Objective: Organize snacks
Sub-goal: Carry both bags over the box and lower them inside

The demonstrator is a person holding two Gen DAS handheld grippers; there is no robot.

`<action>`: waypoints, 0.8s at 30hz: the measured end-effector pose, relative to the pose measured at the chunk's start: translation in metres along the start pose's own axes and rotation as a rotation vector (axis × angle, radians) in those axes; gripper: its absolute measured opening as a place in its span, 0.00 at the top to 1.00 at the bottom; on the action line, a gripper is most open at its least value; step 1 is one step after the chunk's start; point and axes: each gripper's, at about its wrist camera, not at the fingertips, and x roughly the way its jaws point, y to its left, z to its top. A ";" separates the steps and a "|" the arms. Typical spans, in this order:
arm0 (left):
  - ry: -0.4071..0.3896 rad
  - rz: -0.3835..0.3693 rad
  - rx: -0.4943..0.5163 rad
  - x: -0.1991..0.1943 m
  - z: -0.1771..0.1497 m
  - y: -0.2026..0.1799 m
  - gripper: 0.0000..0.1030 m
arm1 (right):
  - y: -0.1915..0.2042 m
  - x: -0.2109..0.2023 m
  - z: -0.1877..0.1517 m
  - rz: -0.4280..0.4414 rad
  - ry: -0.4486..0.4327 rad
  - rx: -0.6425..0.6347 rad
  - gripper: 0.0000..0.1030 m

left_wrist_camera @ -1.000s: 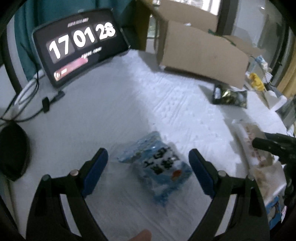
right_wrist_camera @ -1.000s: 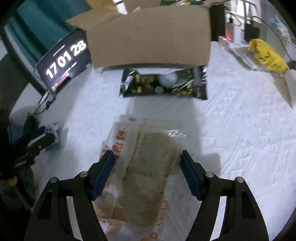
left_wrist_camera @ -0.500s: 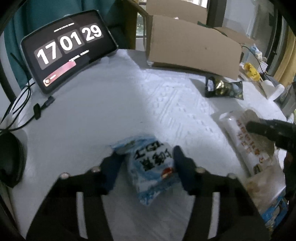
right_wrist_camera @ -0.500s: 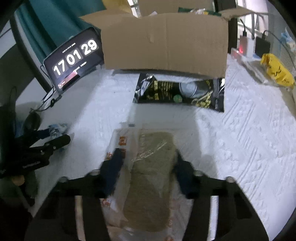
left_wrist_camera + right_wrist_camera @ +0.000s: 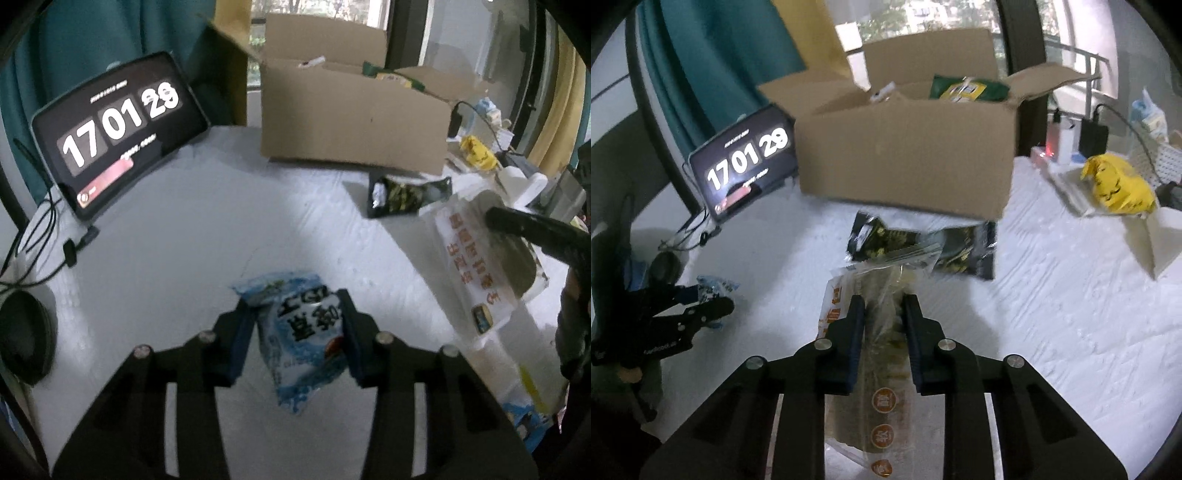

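My left gripper [image 5: 295,306] is shut on a blue and white snack bag [image 5: 303,332] and holds it just above the white table [image 5: 184,258]. My right gripper [image 5: 884,304] is shut on a clear packet with orange print and a brown cake inside [image 5: 882,354], lifted off the table; this packet also shows in the left wrist view [image 5: 480,258]. A black and gold snack bag [image 5: 923,247] lies flat in front of the open cardboard box [image 5: 905,158]. A green packet [image 5: 967,88] sits inside the box.
A tablet showing a clock [image 5: 118,125] leans at the far left, with cables [image 5: 44,236] beside it. A yellow bag [image 5: 1119,184] and chargers [image 5: 1089,136] sit at the far right. More snack packets [image 5: 524,406] lie at the right edge.
Both grippers closed from open onto their packets and lifted them. The view rose toward the cardboard box.
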 end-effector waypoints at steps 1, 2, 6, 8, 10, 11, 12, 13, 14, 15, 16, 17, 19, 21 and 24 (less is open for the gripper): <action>-0.004 -0.001 0.002 -0.001 0.002 -0.001 0.57 | -0.003 -0.003 0.003 -0.002 -0.010 0.004 0.78; -0.010 -0.002 0.007 -0.003 0.005 -0.004 0.57 | -0.007 -0.007 0.005 -0.004 -0.022 0.010 0.78; -0.033 -0.009 0.037 -0.009 0.019 -0.015 0.57 | -0.022 -0.020 0.014 -0.017 -0.064 0.031 0.79; -0.042 -0.014 0.048 -0.012 0.025 -0.020 0.57 | -0.028 -0.026 0.019 -0.022 -0.083 0.040 0.79; -0.054 -0.023 0.059 -0.014 0.033 -0.025 0.57 | -0.035 -0.031 0.023 -0.024 -0.100 0.049 0.79; -0.060 -0.025 0.066 -0.015 0.037 -0.028 0.57 | -0.038 -0.034 0.025 -0.026 -0.109 0.055 0.79; -0.069 -0.029 0.075 -0.017 0.042 -0.031 0.57 | -0.041 -0.035 0.027 -0.028 -0.115 0.059 0.79; -0.074 -0.031 0.081 -0.017 0.046 -0.033 0.57 | -0.044 -0.038 0.030 -0.031 -0.124 0.066 0.79; -0.081 -0.035 0.087 -0.018 0.050 -0.036 0.57 | -0.047 -0.040 0.031 -0.033 -0.129 0.069 0.79; -0.088 -0.040 0.095 -0.019 0.054 -0.039 0.57 | -0.050 -0.042 0.033 -0.037 -0.137 0.072 0.79; -0.095 -0.043 0.102 -0.020 0.058 -0.042 0.57 | -0.053 -0.044 0.035 -0.040 -0.143 0.074 0.79; -0.100 -0.045 0.106 -0.020 0.061 -0.044 0.57 | -0.054 -0.046 0.037 -0.044 -0.149 0.076 0.79; -0.112 -0.051 0.113 -0.021 0.068 -0.048 0.57 | -0.059 -0.051 0.041 -0.052 -0.165 0.079 0.80; -0.120 -0.060 0.113 -0.020 0.075 -0.049 0.57 | -0.063 -0.056 0.045 -0.061 -0.181 0.081 0.80; -0.137 -0.068 0.116 -0.020 0.087 -0.051 0.57 | -0.069 -0.064 0.053 -0.074 -0.203 0.086 0.80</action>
